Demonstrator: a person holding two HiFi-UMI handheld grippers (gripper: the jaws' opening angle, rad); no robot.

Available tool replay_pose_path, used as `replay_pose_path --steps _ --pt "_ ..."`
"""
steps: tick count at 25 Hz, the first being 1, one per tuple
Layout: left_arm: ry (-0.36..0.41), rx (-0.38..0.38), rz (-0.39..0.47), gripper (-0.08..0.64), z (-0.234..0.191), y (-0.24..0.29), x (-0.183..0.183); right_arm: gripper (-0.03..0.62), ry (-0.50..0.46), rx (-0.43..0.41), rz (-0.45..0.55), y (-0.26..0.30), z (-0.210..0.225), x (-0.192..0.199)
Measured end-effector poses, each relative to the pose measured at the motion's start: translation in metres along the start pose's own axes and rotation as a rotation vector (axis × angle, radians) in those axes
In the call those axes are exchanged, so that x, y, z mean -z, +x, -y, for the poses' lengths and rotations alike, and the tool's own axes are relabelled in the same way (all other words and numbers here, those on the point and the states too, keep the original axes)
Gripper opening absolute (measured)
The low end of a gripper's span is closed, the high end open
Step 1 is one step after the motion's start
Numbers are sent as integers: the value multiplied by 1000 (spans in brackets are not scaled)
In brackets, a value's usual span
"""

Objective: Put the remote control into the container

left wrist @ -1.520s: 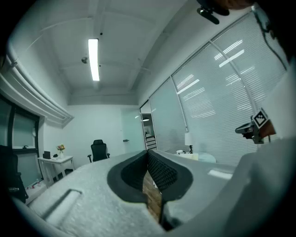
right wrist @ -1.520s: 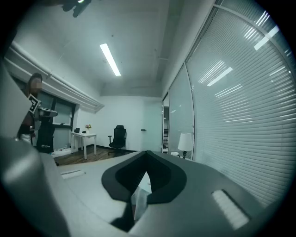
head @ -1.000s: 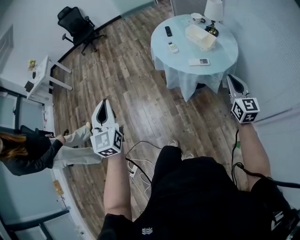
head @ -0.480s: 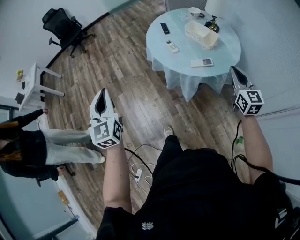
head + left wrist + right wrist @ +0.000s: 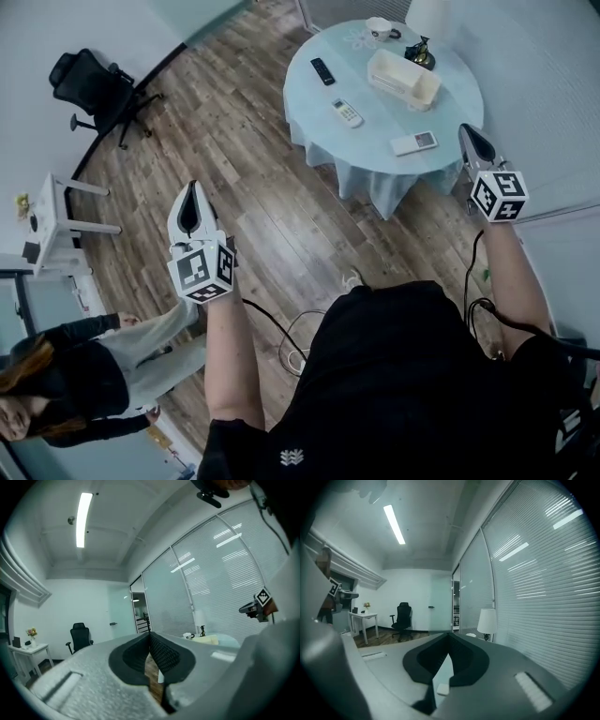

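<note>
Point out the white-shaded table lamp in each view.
Head view: the white-shaded table lamp stands at the top edge, right of centre, on the far side of the round blue-clothed table.
Left gripper view: right of centre, about mid-height, in front of the blinds.
Right gripper view: right of centre, also in front of the blinds.
Shared landmark: the black office chair, left of the lamp in all three.

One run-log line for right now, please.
left gripper: shut, empty | right gripper: shut, empty | remotes: three on table, outside container
</note>
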State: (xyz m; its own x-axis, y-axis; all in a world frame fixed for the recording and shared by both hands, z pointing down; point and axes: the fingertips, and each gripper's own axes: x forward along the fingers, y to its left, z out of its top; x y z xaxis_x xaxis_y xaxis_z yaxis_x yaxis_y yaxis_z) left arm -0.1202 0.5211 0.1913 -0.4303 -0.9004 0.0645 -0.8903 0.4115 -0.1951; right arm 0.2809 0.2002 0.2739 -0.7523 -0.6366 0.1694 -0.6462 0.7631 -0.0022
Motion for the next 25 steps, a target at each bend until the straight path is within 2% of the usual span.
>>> replay_pose_path --steps 6,12,16,25 --pt "12 31 18 2 -45 61 6 0 -13 72 51 46 -6 -18" --pt "-13 67 23 2 -61 118 13 0 -21 112 65 86 -3 -25" --pt "-28 68 27 2 -70 157 16 0 -42 169 84 119 7 -28" --pt "12 72 -2 2 -95 273 5 0 -9 182 70 222 34 -43"
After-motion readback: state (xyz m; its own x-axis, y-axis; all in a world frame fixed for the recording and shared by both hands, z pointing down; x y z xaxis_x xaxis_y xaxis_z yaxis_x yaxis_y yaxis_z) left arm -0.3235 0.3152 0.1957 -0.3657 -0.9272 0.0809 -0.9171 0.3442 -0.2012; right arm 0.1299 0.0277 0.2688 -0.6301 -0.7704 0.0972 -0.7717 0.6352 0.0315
